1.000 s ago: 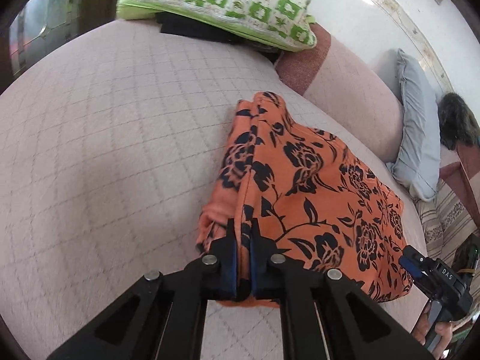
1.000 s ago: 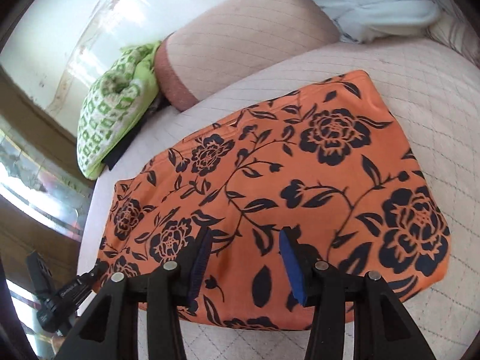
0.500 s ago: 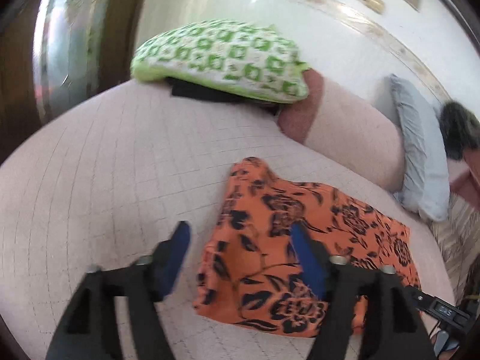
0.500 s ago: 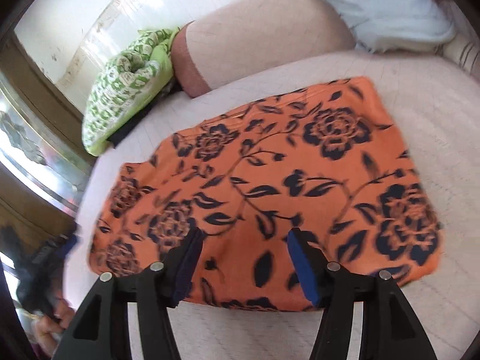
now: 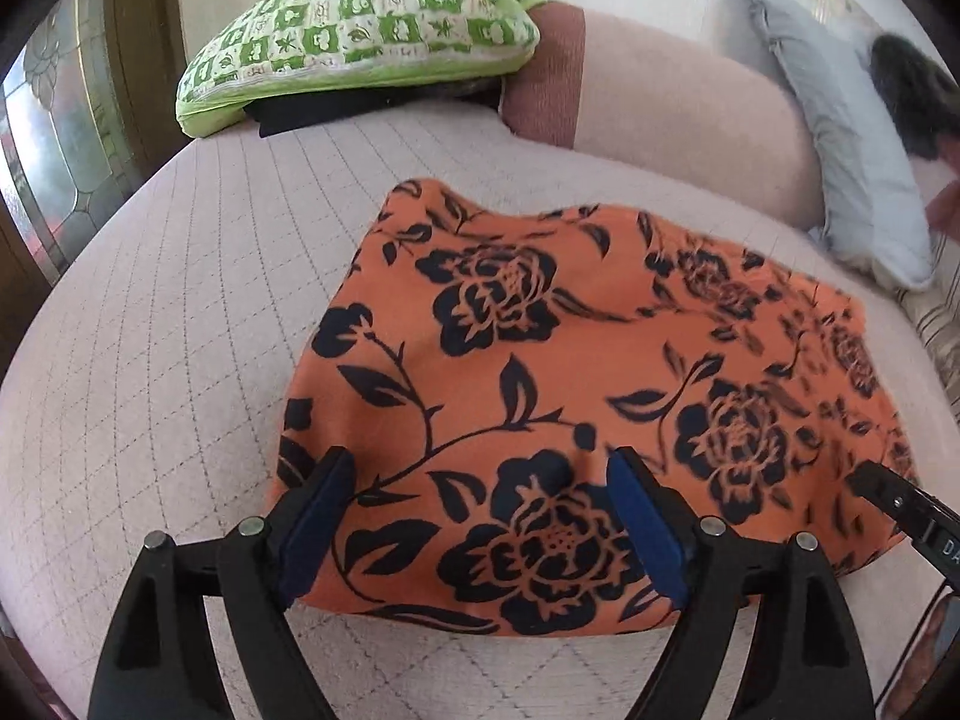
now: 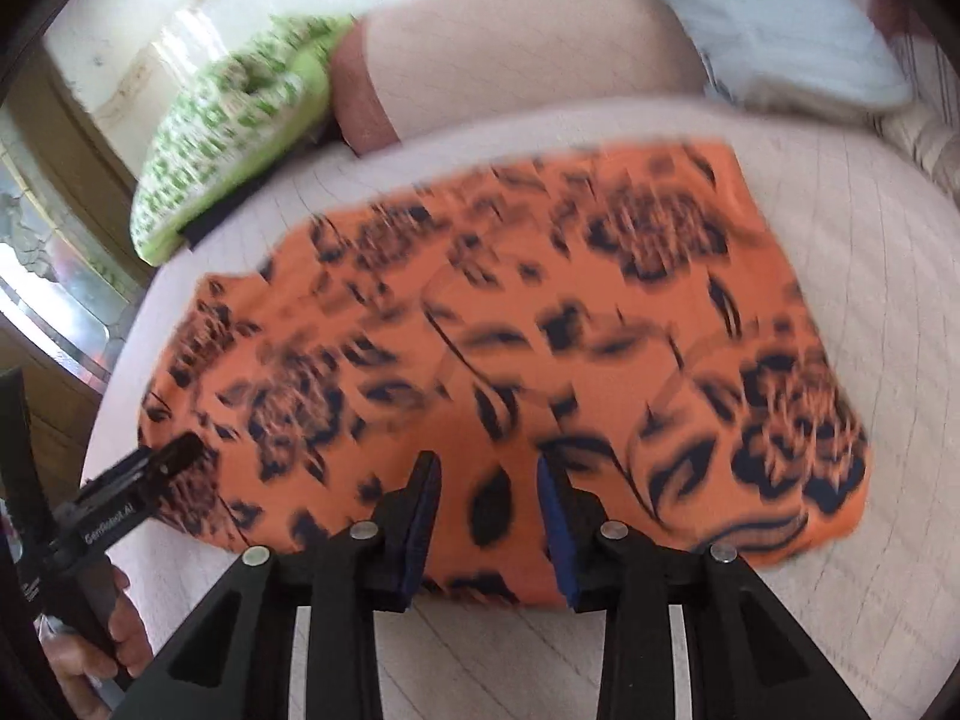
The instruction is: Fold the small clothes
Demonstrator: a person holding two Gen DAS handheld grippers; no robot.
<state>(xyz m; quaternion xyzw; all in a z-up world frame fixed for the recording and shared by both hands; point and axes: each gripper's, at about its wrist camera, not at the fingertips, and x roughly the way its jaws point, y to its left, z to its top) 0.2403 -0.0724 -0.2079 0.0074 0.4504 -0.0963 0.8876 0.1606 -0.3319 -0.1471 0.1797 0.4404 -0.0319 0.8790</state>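
Below both tongs, the orange floral garment (image 5: pixel 570 372) lies folded on the bed (image 5: pixel 180 324); left tongs (image 5: pixel 480 516) just opened wide, releasing it; right tongs (image 6: pixel 489 510) narrowing, empty, probably to pinch its near edge.

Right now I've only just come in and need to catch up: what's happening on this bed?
A person with a gripper in each hand is folding an orange floral garment, which lies flat on the pink quilted bedspread. The left gripper has just been opening, its jaws wide over the cloth's near edge. The right gripper has just been closing above the same edge, with no cloth pinched. A green patterned pillow sits behind.
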